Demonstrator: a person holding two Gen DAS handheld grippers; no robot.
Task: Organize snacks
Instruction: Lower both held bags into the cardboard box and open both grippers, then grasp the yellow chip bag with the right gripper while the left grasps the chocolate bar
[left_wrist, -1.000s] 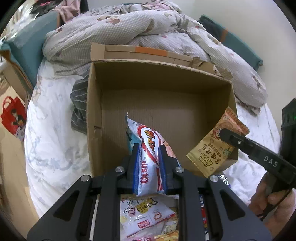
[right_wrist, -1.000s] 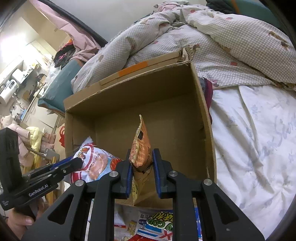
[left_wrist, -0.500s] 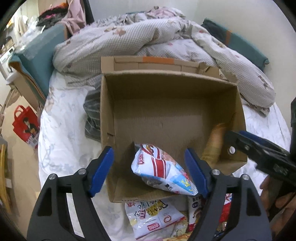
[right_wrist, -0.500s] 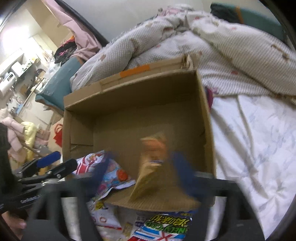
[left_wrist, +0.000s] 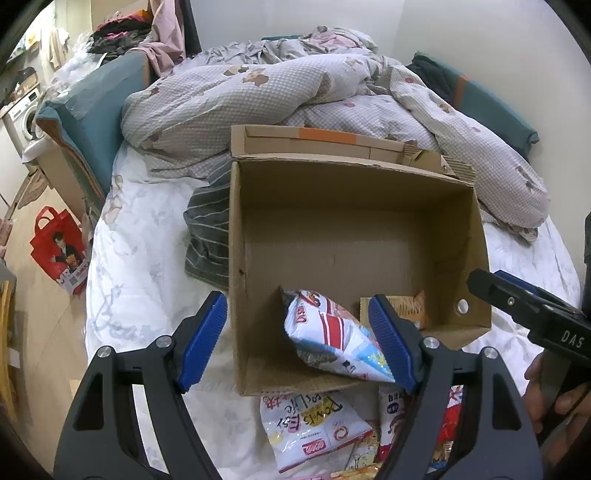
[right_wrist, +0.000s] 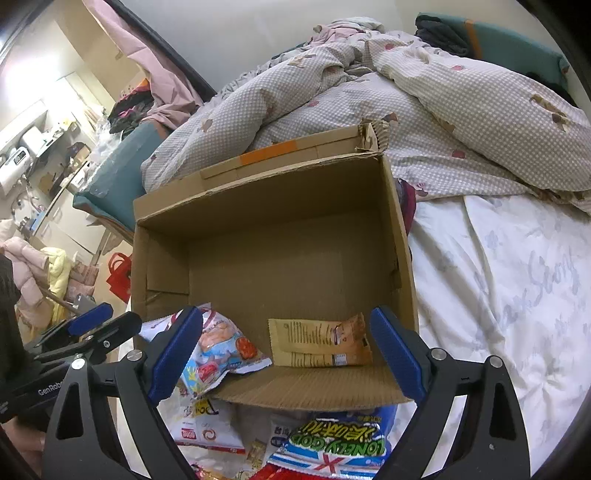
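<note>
Both snack packets have dropped out of the jaws since a second ago and now lie inside the open brown cardboard box (left_wrist: 351, 236) on the bed.

From the left wrist camera, the left gripper (left_wrist: 297, 338) stands with its blue-padded jaws well apart and nothing between the pads. The white, red and blue crinkled snack bag (left_wrist: 332, 336) rests on the box floor, its lower end hanging over the folded-down front flap. Just beside it lies the flat orange-tan snack packet (left_wrist: 408, 308). More loose snack packets (left_wrist: 310, 424) lie on the white floral bedsheet (left_wrist: 147, 266) in front of the box.

From the right wrist camera, the right gripper (right_wrist: 286, 352) also has its jaws spread wide and empty. The orange-tan packet (right_wrist: 319, 345) lies flat near the box's front right corner, the white bag (right_wrist: 221, 349) at the front left. A blue-and-green packet (right_wrist: 336, 443) lies before the flap.
</note>
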